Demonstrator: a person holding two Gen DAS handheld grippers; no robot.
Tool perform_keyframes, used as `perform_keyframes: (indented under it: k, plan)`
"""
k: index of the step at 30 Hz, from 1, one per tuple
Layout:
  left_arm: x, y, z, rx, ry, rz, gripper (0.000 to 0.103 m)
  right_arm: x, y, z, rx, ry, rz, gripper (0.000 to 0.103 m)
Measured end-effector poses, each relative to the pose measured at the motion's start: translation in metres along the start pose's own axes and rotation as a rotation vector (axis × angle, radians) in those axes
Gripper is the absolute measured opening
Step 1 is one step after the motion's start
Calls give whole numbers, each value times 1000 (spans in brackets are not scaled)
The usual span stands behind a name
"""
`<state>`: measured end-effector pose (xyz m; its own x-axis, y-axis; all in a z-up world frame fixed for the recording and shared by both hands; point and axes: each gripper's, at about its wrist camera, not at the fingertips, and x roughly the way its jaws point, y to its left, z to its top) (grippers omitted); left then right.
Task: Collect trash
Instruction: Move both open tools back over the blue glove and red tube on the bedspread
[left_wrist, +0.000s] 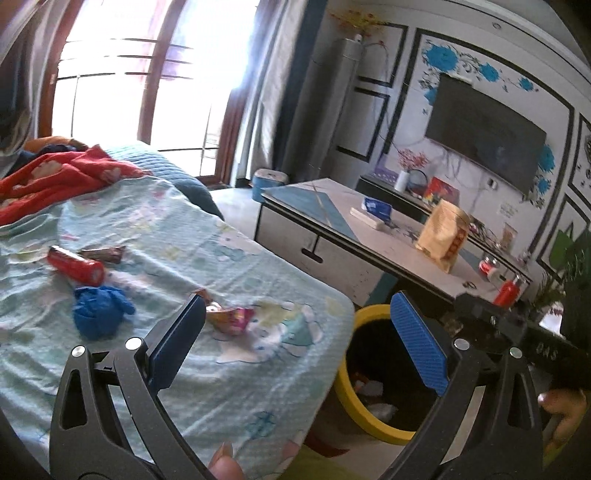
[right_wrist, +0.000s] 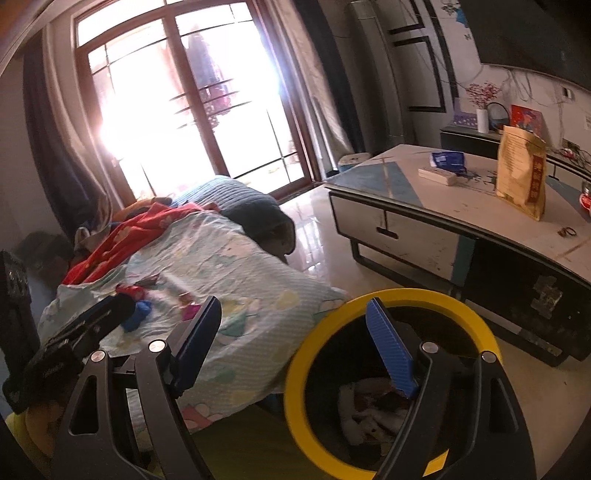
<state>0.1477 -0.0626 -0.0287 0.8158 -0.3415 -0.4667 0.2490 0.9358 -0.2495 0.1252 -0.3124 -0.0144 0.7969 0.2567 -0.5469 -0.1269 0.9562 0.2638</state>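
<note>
Trash lies on the pale blue bedsheet (left_wrist: 166, 236): a red can (left_wrist: 75, 266), a brown wrapper (left_wrist: 103, 253), a crumpled blue glove (left_wrist: 99, 310) and a pink-orange wrapper (left_wrist: 231, 317). My left gripper (left_wrist: 295, 325) is open and empty over the bed's corner, the pink-orange wrapper just beyond its left finger. A black bin with a yellow rim (right_wrist: 295, 369) stands on the floor beside the bed, with trash inside (right_wrist: 369, 413). My right gripper (right_wrist: 295, 332) is open and empty above the bin's rim. The bin also shows in the left wrist view (left_wrist: 351, 387).
A low coffee table (right_wrist: 406, 221) stands to the right with a gold bag (right_wrist: 521, 177), a blue pack (right_wrist: 447, 160) and a white box (right_wrist: 437, 175). A red blanket (left_wrist: 62, 173) lies at the bed's far end. A TV (left_wrist: 484, 133) hangs on the wall.
</note>
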Motion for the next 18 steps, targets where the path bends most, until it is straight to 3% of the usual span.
perform_keyframes:
  k: [18]
  plan:
    - [-28, 57, 11, -96, -80, 112, 92, 25, 81, -8, -124, 61, 129, 78]
